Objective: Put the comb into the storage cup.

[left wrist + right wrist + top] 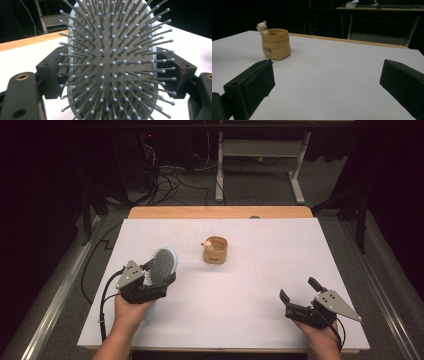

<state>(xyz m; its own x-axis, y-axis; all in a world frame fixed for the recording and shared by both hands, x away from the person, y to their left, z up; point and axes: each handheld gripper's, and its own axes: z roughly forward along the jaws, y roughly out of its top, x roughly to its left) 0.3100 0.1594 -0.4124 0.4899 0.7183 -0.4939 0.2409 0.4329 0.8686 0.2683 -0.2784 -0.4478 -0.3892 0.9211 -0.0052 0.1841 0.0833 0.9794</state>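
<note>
Clamping the hairbrush point(162, 265) by its head over the bench's point(250, 285) left side, the left gripper point(150, 282) hides the handle, while the right gripper point(300, 295) rests with jaws apart, the tan pot point(215, 250) well beyond

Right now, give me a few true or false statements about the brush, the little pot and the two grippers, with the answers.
1. The left gripper grips the hairbrush by its head. True.
2. The right gripper holds the tan pot. False: its jaws are open and empty, and the pot stands apart mid-table.
3. The pot lies tipped over. False: it stands upright.
4. A small pale figure sits at the pot's rim. True.
</note>
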